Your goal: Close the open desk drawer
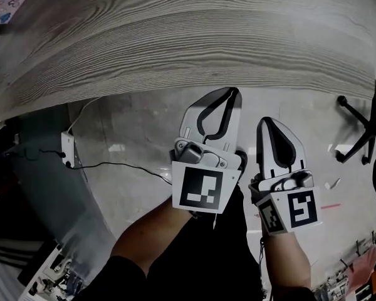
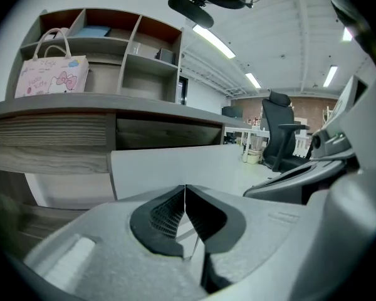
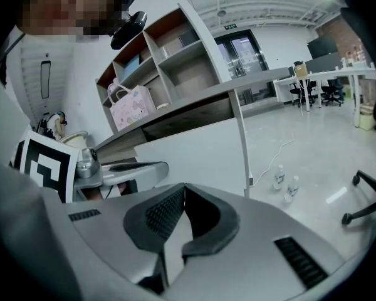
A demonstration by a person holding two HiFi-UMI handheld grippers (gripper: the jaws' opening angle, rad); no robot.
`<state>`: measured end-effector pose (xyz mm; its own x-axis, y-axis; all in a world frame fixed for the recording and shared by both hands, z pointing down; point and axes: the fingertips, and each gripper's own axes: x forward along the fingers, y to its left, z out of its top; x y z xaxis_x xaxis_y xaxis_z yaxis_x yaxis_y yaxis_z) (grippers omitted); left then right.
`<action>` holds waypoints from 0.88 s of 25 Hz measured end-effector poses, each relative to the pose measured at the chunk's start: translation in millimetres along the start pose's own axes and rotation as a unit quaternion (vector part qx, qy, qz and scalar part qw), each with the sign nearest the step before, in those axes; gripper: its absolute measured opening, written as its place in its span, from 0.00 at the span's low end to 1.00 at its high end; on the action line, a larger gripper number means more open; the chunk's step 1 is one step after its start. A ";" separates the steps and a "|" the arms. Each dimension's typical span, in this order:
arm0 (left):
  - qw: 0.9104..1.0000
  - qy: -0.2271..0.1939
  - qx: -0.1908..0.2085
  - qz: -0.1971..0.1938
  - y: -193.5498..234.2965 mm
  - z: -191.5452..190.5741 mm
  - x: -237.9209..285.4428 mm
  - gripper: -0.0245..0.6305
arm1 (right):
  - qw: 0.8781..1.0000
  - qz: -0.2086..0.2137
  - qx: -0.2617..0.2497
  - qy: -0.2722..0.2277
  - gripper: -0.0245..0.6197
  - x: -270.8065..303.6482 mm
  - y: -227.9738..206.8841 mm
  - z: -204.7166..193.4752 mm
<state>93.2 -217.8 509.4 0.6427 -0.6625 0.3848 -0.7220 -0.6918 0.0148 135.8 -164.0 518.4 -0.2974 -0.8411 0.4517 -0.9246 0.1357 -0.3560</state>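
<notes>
The wood-grain desk (image 1: 175,36) fills the top of the head view. In the left gripper view a white drawer front (image 2: 169,168) stands out toward me, with a dark opening (image 2: 169,133) behind it under the desktop. The right gripper view shows the same white panel (image 3: 194,155) below the dark gap (image 3: 188,121). My left gripper (image 1: 229,96) points at the desk edge, jaws shut on nothing (image 2: 185,190), a short way from the white front. My right gripper (image 1: 269,124) hangs beside it on the right, a little further back, also shut and empty (image 3: 183,190).
A shelf unit with a pink bag (image 2: 50,74) stands on the desk. Black office chairs (image 2: 279,137) (image 1: 363,127) stand on the floor to the right. A power strip with cables (image 1: 67,148) lies under the desk, and two bottles (image 3: 285,184) by its leg.
</notes>
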 end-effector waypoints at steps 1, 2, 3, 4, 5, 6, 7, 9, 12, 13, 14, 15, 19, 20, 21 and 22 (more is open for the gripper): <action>1.000 0.000 0.000 0.000 0.8 -0.2 2.6 0.06 | 1.000 -0.001 -0.006 -0.002 0.06 4.0 -1.0 2.3; 1.000 0.000 0.000 0.001 1.8 -0.4 5.3 0.05 | 1.000 0.000 -0.010 -0.005 0.06 8.1 -1.4 4.9; 1.000 0.000 -0.001 0.001 2.8 -0.6 8.0 0.05 | 1.000 0.002 -0.011 -0.007 0.06 11.6 -1.5 7.2; 1.000 0.000 -0.002 0.001 4.1 -0.4 10.6 0.05 | 1.000 0.003 -0.012 -0.008 0.06 14.4 -1.4 8.8; 1.000 -0.001 -0.003 0.002 5.5 0.2 13.1 0.05 | 1.000 0.005 -0.011 -0.008 0.06 16.0 -1.3 9.3; 1.000 -0.003 -0.003 0.004 6.9 1.1 15.6 0.05 | 1.000 0.006 -0.011 -0.007 0.06 16.7 -1.5 8.7; 1.000 -0.004 -0.004 0.006 8.4 2.3 18.2 0.05 | 1.000 0.006 -0.009 -0.005 0.06 16.6 -2.2 7.1; 1.000 -0.006 -0.006 0.009 12.0 4.5 23.4 0.05 | 1.000 0.005 -0.002 0.002 0.06 15.4 -4.1 2.5; 1.000 -0.008 0.000 0.009 16.4 7.7 30.3 0.05 | 1.000 0.001 0.004 0.008 0.06 14.0 -7.8 -2.1; 1.000 -0.009 0.003 0.009 16.7 8.3 32.0 0.05 | 1.000 0.000 0.004 0.008 0.06 13.6 -9.2 -2.8; 1.000 -0.011 0.005 0.008 16.8 8.7 33.4 0.05 | 1.000 -0.001 0.005 0.009 0.06 13.0 -10.4 -3.3; 1.000 -0.013 0.006 0.008 16.9 9.0 34.7 0.05 | 1.000 -0.001 0.006 0.009 0.06 12.2 -11.5 -3.6; 1.000 -0.018 -0.002 0.008 20.6 11.7 40.7 0.05 | 1.000 -0.002 0.008 0.010 0.06 8.6 -15.8 -5.8; 1.000 -0.020 0.000 0.008 21.0 12.7 41.9 0.05 | 1.000 -0.002 0.008 0.011 0.06 7.2 -17.3 -7.1; 1.000 -0.021 0.004 0.008 21.0 13.4 42.7 0.05 | 1.000 -0.004 0.008 0.012 0.06 5.8 -19.0 -8.4; 1.000 -0.022 0.006 0.007 20.8 13.5 43.0 0.05 | 1.000 -0.005 0.009 0.012 0.06 4.4 -20.7 -9.7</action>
<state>109.3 -264.6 513.8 0.6431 -0.6846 0.3433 -0.7287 -0.6849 -0.0009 151.3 -165.4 535.7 -0.2933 -0.8294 0.4755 -0.9234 0.1170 -0.3655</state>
